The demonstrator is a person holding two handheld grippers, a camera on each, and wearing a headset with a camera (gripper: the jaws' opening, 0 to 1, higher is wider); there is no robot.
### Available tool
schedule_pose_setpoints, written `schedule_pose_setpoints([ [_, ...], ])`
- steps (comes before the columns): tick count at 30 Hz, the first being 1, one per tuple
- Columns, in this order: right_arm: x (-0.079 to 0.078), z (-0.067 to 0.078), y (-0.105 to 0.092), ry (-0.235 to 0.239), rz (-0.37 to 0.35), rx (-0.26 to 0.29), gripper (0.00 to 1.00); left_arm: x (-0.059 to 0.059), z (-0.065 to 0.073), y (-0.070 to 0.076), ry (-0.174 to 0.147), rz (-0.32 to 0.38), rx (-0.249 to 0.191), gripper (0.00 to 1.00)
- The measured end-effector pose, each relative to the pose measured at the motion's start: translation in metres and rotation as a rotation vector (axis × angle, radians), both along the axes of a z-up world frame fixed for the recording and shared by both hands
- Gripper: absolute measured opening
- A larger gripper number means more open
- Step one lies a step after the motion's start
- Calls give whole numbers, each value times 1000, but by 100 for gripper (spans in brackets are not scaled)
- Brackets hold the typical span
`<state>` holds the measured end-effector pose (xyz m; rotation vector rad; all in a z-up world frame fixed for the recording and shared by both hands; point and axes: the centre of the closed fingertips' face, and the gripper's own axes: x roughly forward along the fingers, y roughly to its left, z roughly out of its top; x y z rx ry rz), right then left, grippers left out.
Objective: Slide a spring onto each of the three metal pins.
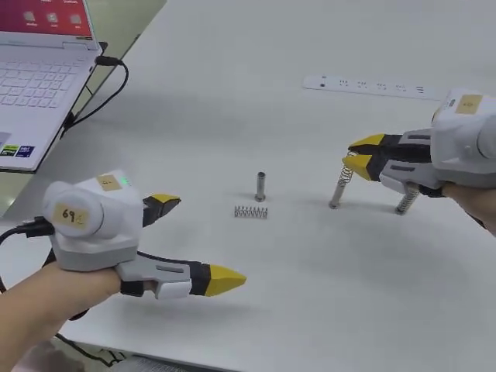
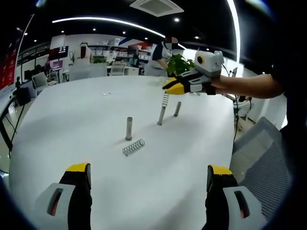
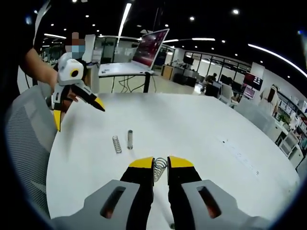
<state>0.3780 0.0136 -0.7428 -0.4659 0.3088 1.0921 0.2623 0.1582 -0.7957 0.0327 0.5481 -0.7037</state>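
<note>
A bare metal pin (image 1: 260, 186) stands upright mid-table, with a loose spring (image 1: 250, 211) lying just in front of it. To the right, my right gripper (image 1: 362, 155) is shut on the top of a spring (image 1: 346, 173) that sits over a leaning second pin (image 1: 336, 198). In the right gripper view that spring (image 3: 160, 167) shows between the closed tips. Behind the gripper, a third pin (image 1: 407, 202) carries a spring. At the near left, my left gripper (image 1: 198, 240) is open and holds nothing. From the left gripper view, the bare pin (image 2: 129, 128) and loose spring (image 2: 133, 147) lie ahead.
At the far left corner sits a white laptop (image 1: 39, 77) with a black cable (image 1: 108, 93) trailing from it. A white power strip (image 1: 372, 85) lies along the back right. A grey office chair (image 2: 264, 158) stands beside the table.
</note>
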Motion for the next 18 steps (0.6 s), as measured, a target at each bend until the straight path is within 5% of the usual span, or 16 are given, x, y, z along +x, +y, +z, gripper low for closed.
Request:
schedule_pose_setpoints([
  [10, -2, -8, 2, 14, 10, -21, 8, 0, 0, 4, 1, 11, -4, 98],
  [18, -4, -30, -2, 26, 0, -75, 8, -1, -1, 4, 4, 10, -4, 98],
])
